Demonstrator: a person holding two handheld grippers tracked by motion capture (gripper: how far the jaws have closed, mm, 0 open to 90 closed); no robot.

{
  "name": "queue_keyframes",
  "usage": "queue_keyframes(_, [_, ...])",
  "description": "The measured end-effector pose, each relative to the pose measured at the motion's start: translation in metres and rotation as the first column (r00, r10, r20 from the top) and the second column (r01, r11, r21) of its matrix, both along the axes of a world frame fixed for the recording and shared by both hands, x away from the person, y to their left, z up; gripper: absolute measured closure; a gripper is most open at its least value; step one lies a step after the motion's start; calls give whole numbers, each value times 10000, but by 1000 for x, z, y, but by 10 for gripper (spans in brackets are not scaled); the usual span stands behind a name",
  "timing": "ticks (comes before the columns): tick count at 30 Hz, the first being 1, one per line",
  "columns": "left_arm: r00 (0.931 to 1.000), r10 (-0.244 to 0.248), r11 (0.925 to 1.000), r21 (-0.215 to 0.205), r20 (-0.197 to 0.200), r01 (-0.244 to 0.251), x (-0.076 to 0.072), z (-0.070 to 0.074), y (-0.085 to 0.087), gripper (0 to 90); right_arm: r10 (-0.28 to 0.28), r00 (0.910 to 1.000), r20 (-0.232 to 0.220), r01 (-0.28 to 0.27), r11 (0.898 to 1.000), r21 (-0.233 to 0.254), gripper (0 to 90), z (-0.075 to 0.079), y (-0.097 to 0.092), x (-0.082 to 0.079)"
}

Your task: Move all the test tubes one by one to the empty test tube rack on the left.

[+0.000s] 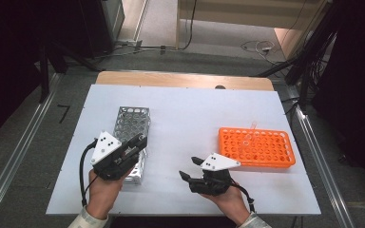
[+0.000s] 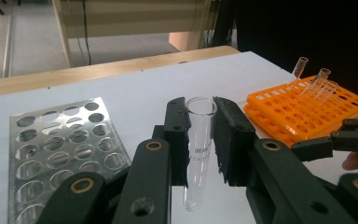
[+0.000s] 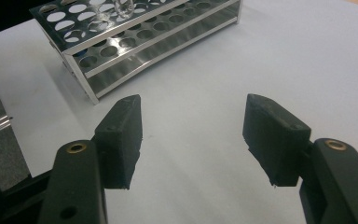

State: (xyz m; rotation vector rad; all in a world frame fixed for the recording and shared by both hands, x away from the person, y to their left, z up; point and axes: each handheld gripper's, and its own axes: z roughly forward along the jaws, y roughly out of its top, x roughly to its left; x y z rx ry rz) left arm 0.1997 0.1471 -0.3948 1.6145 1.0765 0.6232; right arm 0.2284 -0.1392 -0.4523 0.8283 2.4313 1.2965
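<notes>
My left gripper is shut on a clear glass test tube, which stands upright between its pads with the open mouth on top. In the high view that gripper hangs over the near end of a silver metal rack, whose holes show at the left of the left gripper view. My right gripper stands open near the table's front edge, and nothing lies between its fingers. An orange rack on the right holds several small clear tubes.
The white table top has bare room between the two racks. A wooden edge runs along the far side. Cables lie on the floor beyond the table. The metal rack lies ahead of the right gripper.
</notes>
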Motion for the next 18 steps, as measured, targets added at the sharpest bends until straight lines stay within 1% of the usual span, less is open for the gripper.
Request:
queue_keyframes(5, [9998, 172, 9998, 55, -64, -171, -3, -1, 7, 751, -13, 10000, -20, 13, 10000, 22, 362, 0, -2, 0])
queue_keyframes(8, [9995, 298, 9996, -12, -101, -298, -3, -2, 11, 751, -18, 10000, -4, 18, 10000, 14, 363, 0, -2, 0])
queue_keyframes(13, [9995, 279, 9996, 113, -154, -277, -8, -2, 15, 751, -23, 10000, 22, 23, 10000, 30, 363, 0, -2, -1])
queue_keyframes(15, [9994, 284, 9995, 169, -206, -281, -11, -3, 16, 751, -1, 10000, 20, 0, 10000, 19, 363, 0, -3, -1])
queue_keyframes(16, [9992, 274, 9995, 194, -275, -269, -15, -3, 19, 751, -4, 10000, 41, 4, 10000, -1, 363, 0, -3, -1])
queue_keyframes(18, [9992, 259, 9995, 178, -292, -254, -17, -3, 21, 751, -10, 10000, 36, 10, 10000, 24, 364, 0, -4, -1])
